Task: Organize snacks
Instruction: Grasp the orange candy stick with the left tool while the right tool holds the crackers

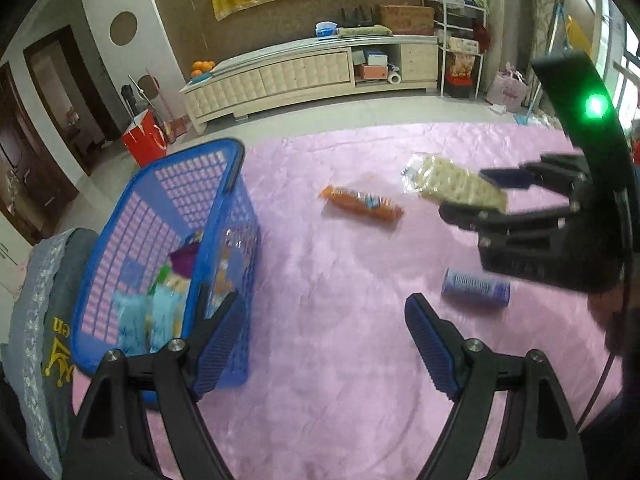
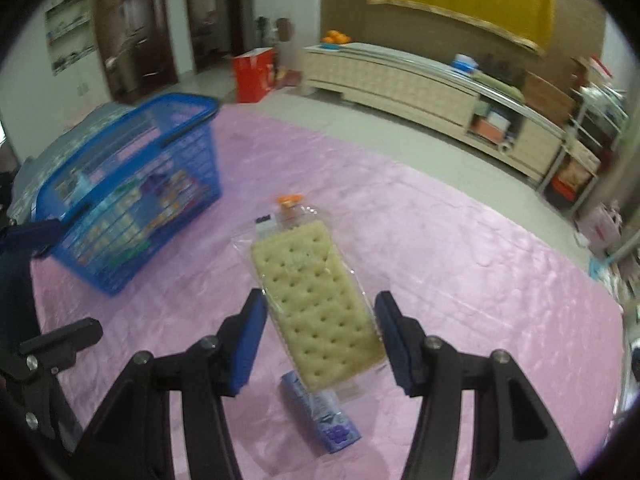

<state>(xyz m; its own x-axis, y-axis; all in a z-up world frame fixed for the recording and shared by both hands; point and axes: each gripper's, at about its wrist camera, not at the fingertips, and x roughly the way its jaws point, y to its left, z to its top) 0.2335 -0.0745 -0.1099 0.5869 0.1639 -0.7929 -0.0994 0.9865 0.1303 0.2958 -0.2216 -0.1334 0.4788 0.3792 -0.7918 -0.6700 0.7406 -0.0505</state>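
Note:
A clear pack of pale crackers is held between the pads of my right gripper, lifted above the pink cloth; it also shows in the left wrist view, with the right gripper closed on it. An orange snack pack and a purple snack pack lie on the cloth; the purple pack is under the crackers. A blue basket holding several snacks stands at the left, and shows in the right wrist view. My left gripper is open and empty beside the basket.
The pink cloth covers the table. A grey cushion lies left of the basket. A cream TV cabinet and a red bag stand on the floor beyond.

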